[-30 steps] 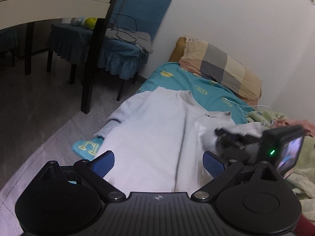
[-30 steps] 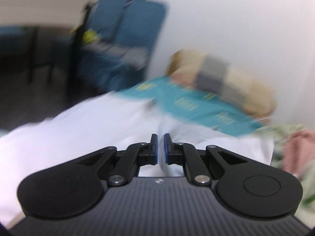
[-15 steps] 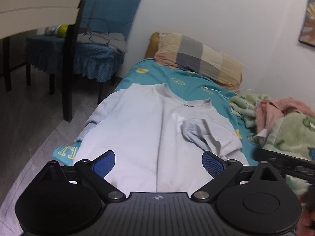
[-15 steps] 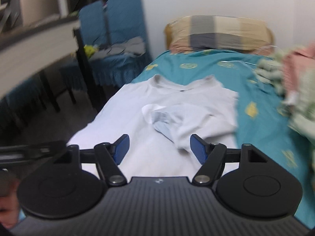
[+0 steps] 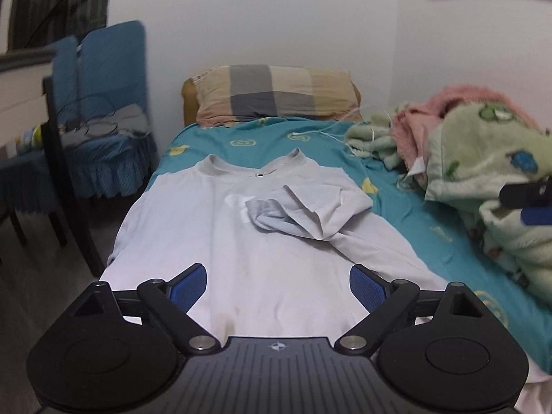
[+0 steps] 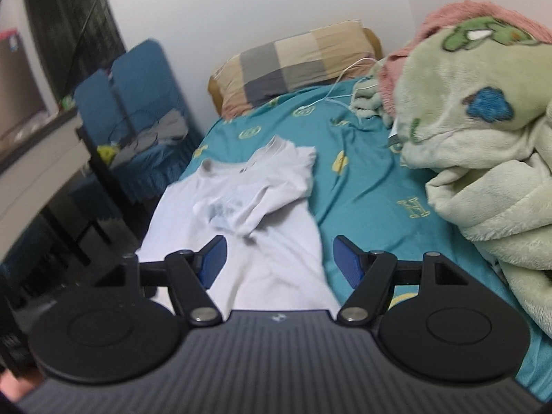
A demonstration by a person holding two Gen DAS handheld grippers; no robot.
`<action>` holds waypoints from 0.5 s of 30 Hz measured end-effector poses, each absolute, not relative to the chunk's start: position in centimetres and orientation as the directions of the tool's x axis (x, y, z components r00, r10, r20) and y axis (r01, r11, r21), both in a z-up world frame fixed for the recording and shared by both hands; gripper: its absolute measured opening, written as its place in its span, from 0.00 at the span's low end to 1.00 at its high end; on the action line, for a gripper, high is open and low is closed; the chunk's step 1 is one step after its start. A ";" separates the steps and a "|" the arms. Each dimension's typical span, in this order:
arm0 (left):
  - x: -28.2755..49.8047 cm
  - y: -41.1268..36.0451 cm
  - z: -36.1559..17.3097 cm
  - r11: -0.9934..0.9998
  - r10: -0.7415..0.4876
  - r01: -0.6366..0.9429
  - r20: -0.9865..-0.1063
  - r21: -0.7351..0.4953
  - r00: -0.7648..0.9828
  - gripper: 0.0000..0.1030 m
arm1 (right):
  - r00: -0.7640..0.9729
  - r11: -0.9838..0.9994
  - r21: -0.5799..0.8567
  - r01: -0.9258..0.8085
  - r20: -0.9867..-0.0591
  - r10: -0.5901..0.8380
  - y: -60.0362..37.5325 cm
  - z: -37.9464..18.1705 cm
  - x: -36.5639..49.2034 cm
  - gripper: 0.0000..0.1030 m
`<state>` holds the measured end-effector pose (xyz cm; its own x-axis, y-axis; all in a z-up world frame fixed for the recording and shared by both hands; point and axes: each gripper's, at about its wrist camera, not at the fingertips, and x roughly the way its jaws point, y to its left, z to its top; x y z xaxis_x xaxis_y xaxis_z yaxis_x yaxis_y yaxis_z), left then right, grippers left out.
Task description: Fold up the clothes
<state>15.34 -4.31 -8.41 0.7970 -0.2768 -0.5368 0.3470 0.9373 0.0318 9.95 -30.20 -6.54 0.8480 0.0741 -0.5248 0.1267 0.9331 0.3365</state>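
Both pairs of jaws stand spread wide and hold nothing: the left gripper (image 5: 277, 284) hangs over the lower part of the white T-shirt (image 5: 241, 241), and the right gripper (image 6: 277, 258) hangs over the shirt's right edge, where it meets the teal bedsheet (image 6: 362, 186).

The T-shirt lies front-up along the bed, collar toward the pillow (image 5: 272, 95), its hem nearest the cameras and partly hidden behind the left gripper's body. Its body lies flat and unfolded, with a faint stain near the hem.

Farther up, the right sleeve (image 5: 307, 212) is turned in across the chest, loose and rumpled, not in a clean crease. The left side hangs off the bed's edge toward the blue chairs (image 5: 103, 103), and its sleeve does not seem to be turned in.

By my reading the fold has barely begun: one sleeve is in; the other sleeve and the body folds are left. Blankets (image 5: 483, 172) crowd the bed's right side.
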 end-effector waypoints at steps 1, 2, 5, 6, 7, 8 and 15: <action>16.1 -5.3 -8.7 0.927 -0.282 0.370 -0.537 0.062 0.795 0.87 | 0.848 0.928 0.346 0.137 -0.526 0.071 -30.8 -6.7 10.1 0.68; 17.1 -6.6 -9.0 0.910 -0.294 0.403 -0.534 0.096 0.792 0.86 | 0.846 0.923 0.355 0.147 -0.529 0.069 -31.4 -7.0 10.3 0.68; 19.9 -10.2 -9.8 0.847 -0.329 0.492 -0.530 0.199 0.782 0.85 | 0.820 0.908 0.374 0.187 -0.569 0.066 -32.9 -8.7 11.3 0.68; 20.9 -11.5 -10.2 0.822 -0.339 0.519 -0.532 0.235 0.776 0.84 | 0.810 0.903 0.377 0.206 -0.583 0.058 -33.4 -9.2 11.7 0.68; 22.0 -12.9 -10.7 0.794 -0.341 0.542 -0.537 0.275 0.772 0.84 | 0.802 0.897 0.382 0.225 -0.596 0.052 -34.0 -9.8 12.1 0.68; 23.0 -14.3 -11.4 0.766 -0.337 0.559 -0.542 0.318 0.770 0.82 | 0.797 0.889 0.391 0.240 -0.601 0.049 -34.5 -10.2 12.4 0.68; 31.0 -20.4 -15.5 0.661 -0.257 0.605 -0.624 0.444 0.738 0.18 | 0.776 0.862 0.416 0.290 -0.629 0.043 -36.9 -12.6 14.6 0.68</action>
<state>31.05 -20.45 -15.50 0.7381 -0.2570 -0.6238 0.6053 0.6608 0.4439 14.61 -36.95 -12.58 0.7765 0.0426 -0.6287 0.2898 0.8618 0.4163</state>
